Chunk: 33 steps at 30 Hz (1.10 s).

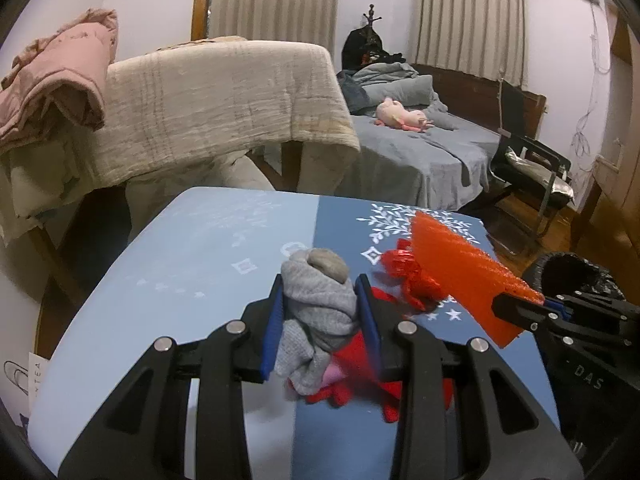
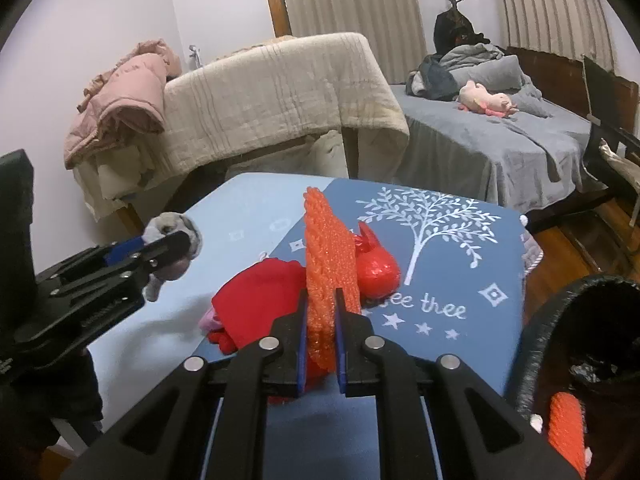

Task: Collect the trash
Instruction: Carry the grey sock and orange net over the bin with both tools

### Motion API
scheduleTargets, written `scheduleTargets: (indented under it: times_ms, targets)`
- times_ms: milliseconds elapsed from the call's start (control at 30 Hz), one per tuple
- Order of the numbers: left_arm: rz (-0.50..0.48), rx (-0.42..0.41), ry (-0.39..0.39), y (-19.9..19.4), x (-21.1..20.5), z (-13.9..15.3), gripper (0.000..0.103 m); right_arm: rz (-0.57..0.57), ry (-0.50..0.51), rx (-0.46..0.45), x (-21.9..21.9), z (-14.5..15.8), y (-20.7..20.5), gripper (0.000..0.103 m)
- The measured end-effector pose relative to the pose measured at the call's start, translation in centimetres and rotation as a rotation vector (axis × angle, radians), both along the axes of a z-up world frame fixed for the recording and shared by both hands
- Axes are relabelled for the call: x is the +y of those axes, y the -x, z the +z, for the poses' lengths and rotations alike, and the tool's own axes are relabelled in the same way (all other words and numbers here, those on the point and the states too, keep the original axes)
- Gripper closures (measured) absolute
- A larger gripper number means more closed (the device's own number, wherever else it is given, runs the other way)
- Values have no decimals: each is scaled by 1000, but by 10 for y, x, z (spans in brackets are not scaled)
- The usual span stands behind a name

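White lettering on the dark half of the blue two-tone worktop [image 2: 460, 344] reads "tree" beneath a white tree print, with three stars under it; the word before it is partly hidden. The side of the right gripper's body shows "DAS" in the left wrist view.

The left gripper [image 1: 320, 292] has its jaws pinching a rolled grey knitted sock bundle [image 1: 318, 296], held above the worktop. The right gripper [image 2: 322, 300] has its jaws pressed onto one flat orange foam mesh sheet [image 2: 326, 264], standing on edge. One crumpled red foil wrapper [image 2: 376, 268] and one red cloth heap [image 2: 256, 296] lie mid-worktop. The worktop's far corners lie bare. A black-lined round bin [image 2: 536, 340] stands just past the right edge, with another orange mesh piece [image 2: 566, 428] inside.
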State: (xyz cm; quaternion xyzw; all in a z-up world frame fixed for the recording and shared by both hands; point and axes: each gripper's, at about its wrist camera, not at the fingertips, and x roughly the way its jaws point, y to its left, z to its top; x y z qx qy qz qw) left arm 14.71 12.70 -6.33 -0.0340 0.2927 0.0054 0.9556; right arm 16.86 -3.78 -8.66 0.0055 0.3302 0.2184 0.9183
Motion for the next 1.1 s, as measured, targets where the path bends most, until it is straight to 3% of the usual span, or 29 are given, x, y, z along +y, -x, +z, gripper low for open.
scheduleTargets:
  times_ms: [567, 1100]
  targets:
    - [-109, -23, 18, 13, -63, 12, 69, -108, -10, -41, -75, 21, 39, 92]
    - [-315, -28, 46, 9, -159, 12, 69, -320, 2, -47, -175, 23, 62, 92]
